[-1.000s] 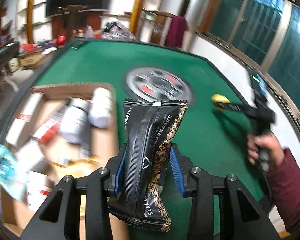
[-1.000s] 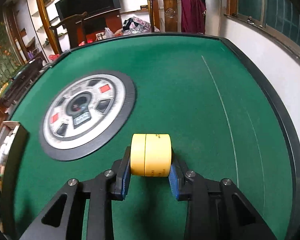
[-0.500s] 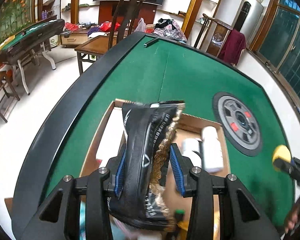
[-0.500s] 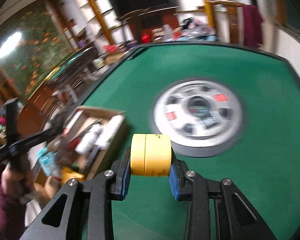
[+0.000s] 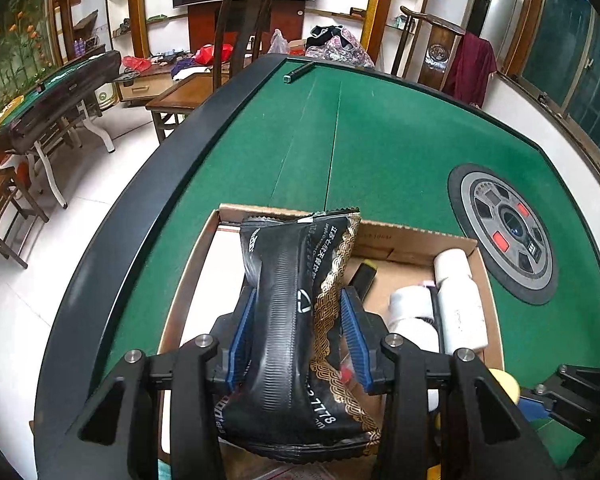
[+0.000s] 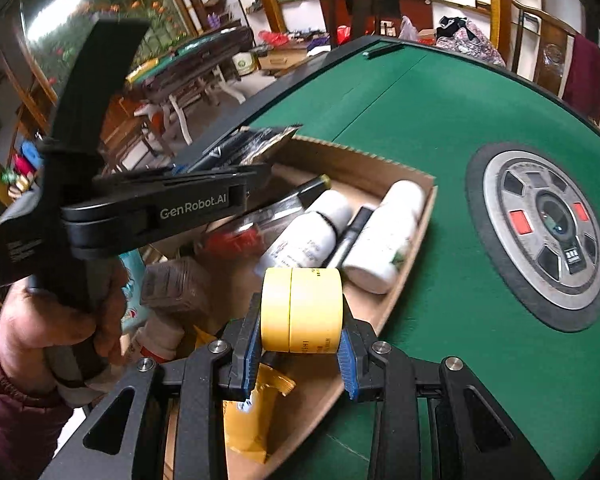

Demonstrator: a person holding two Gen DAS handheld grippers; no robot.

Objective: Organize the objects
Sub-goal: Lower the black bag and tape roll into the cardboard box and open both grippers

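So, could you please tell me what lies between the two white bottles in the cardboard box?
A slim black tube lies between the two white bottles, as the right wrist view shows.

Right gripper (image 6: 300, 354) clamps yellow jar (image 6: 301, 310) (over cardboard box (image 6: 380, 168))

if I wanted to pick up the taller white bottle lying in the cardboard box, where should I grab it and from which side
Probably across the round body of the taller white bottle, from above. It lies on its side near the cardboard box wall, a dark tube close along its other side, so fingers have little room.
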